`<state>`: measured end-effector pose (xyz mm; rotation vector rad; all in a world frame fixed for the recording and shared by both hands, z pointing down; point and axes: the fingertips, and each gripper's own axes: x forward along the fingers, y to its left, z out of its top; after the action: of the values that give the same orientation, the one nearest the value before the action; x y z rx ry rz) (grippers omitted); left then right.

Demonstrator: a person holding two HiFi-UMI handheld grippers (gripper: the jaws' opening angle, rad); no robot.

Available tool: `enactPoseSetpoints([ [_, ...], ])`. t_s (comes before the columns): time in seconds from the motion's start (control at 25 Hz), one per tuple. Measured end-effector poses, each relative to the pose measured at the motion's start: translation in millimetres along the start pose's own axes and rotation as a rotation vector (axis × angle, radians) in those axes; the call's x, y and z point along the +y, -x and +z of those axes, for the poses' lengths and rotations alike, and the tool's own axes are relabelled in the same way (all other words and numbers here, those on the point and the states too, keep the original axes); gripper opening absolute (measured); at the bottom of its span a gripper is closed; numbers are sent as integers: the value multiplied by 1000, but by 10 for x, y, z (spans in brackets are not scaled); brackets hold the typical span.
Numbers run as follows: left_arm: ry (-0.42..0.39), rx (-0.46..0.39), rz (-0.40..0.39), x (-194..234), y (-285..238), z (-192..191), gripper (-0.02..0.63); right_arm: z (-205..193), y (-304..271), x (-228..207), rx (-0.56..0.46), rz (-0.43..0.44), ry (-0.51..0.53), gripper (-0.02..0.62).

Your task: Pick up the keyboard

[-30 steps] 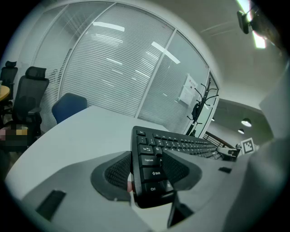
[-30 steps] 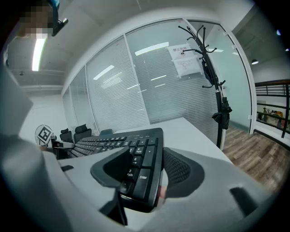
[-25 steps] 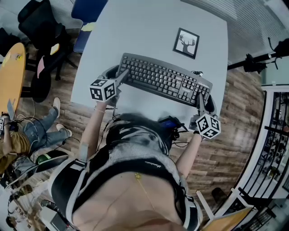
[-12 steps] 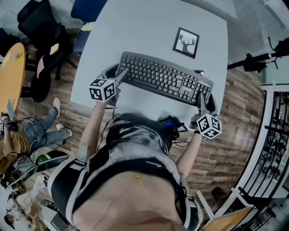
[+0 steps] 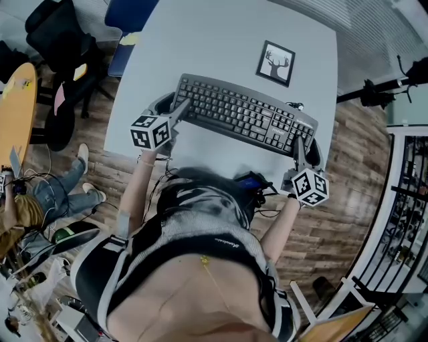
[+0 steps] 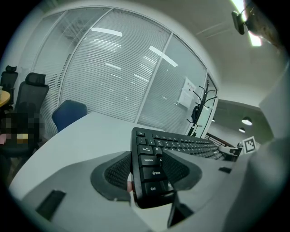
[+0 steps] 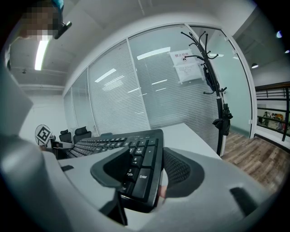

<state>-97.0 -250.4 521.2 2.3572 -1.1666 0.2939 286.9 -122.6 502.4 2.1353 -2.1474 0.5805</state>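
A black keyboard [image 5: 244, 113] spans the near part of the white table [image 5: 200, 40], held at both ends. My left gripper [image 5: 179, 107] is shut on its left end, and the pads press on the end by the Ctrl and Shift keys [image 6: 152, 170]. At the other end my right gripper [image 5: 297, 143] is shut on the number-pad end, with the Enter key [image 7: 144, 174] between the pads. In both gripper views the keyboard [image 6: 186, 144] [image 7: 104, 145] runs away from the jaws and looks raised off the tabletop.
A framed deer picture [image 5: 275, 63] lies on the table beyond the keyboard. A blue chair [image 5: 130, 17] and a black office chair [image 5: 60, 33] stand at the far left. A person sits on the floor at the left [image 5: 40, 200]. A coat rack [image 7: 213, 81] stands by the glass wall.
The keyboard and both grippers have shifted very slightly toward the picture frame in the head view. The grips look the same.
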Motion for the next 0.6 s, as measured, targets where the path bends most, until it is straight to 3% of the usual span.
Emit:
enactPoseSetpoints([
  [0.6, -4, -6, 7, -10, 47, 57, 208, 49, 12, 29, -9, 5, 4, 232],
])
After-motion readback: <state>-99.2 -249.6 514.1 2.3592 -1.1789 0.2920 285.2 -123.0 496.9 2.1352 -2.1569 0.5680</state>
